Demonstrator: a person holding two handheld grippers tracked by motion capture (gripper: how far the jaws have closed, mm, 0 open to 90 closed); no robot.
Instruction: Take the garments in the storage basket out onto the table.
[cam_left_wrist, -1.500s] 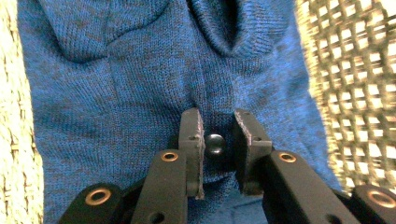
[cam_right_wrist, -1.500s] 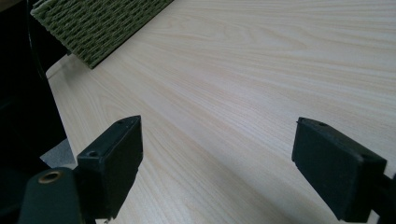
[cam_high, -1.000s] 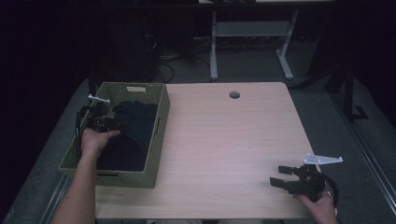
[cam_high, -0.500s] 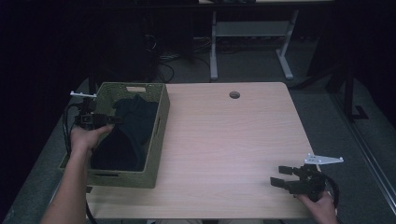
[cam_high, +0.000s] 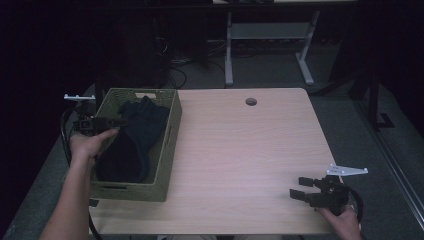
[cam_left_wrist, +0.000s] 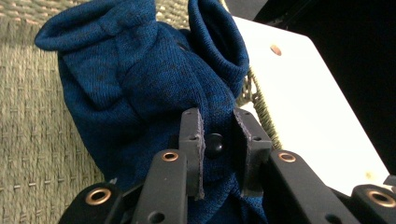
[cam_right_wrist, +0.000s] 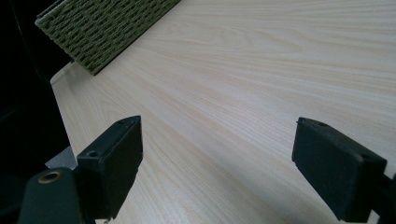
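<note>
- A green woven basket (cam_high: 170, 135) stands on the left part of the light wooden desk (cam_high: 250, 150), its long side running away from the person.
- A dark blue knitted garment (cam_high: 132, 135) lies bunched inside the basket, covering most of its floor; a fold of it rises near the far end.
- The left gripper (cam_high: 112, 121) is held over the basket's left rim, pointing across toward the garment, with the person's left hand (cam_high: 87, 145) behind it.
- In the left gripper view, the left gripper (cam_left_wrist: 218, 140) hangs just above the blue knit, jaws drawn close together with a narrow gap between them. Whether any cloth is caught in that gap cannot be told; the fabric seems to lie behind the jaws rather than between them.
- The garment (cam_left_wrist: 140, 84) shows folded, cuff-like edges at the top of that view, with the basket's woven floor (cam_left_wrist: 28, 116) to its left.
- The right gripper (cam_high: 300, 189) rests low at the near right corner of the desk, well apart from the basket, held by the right hand (cam_high: 345, 220).
- In the right gripper view, the right gripper (cam_right_wrist: 217, 158) has its jaws spread wide over bare wood, holding nothing; the basket's side (cam_right_wrist: 107, 28) shows far off.
</note>
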